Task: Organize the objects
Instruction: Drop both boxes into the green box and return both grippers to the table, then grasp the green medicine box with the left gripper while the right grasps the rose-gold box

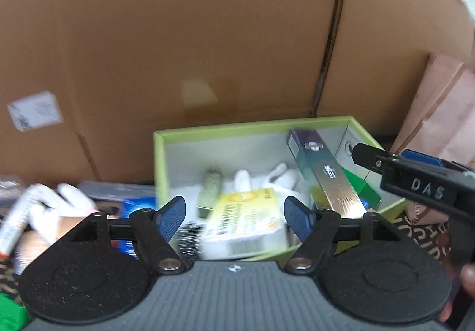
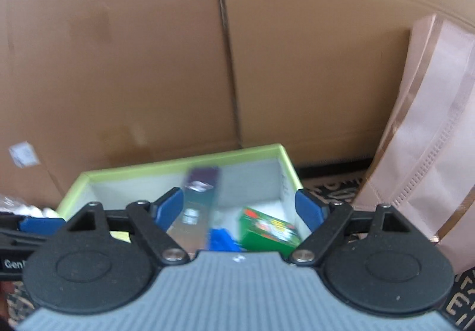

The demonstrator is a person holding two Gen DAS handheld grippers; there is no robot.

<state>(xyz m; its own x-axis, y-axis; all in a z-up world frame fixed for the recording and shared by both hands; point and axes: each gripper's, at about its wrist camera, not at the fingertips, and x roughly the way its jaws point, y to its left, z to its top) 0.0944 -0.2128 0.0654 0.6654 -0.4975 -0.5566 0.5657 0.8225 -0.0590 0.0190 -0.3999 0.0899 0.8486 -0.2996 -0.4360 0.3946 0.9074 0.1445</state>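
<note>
A lime-green open box (image 1: pixel 252 124) (image 2: pixel 178 163) stands against a cardboard wall. In it lie a long purple-to-silver carton (image 1: pixel 323 170) (image 2: pixel 197 200), a green carton (image 2: pixel 268 230), a yellow packet (image 1: pixel 246 221), a small olive box (image 1: pixel 210 191), something blue (image 2: pixel 221 239) and white fabric (image 1: pixel 267 179). My left gripper (image 1: pixel 234 219) hovers over the box's near side, open, with the yellow packet blurred between its pads and not pressed by them. My right gripper (image 2: pixel 239 209) is open above the box's right half, holding nothing.
Tall cardboard panels (image 1: pixel 178 34) close off the back. A pink paper bag (image 2: pixel 424 153) leans at the right. Left of the box lie a white tube and other loose items (image 1: pixel 59 206). A dark patterned cloth (image 2: pixel 332 188) covers the surface.
</note>
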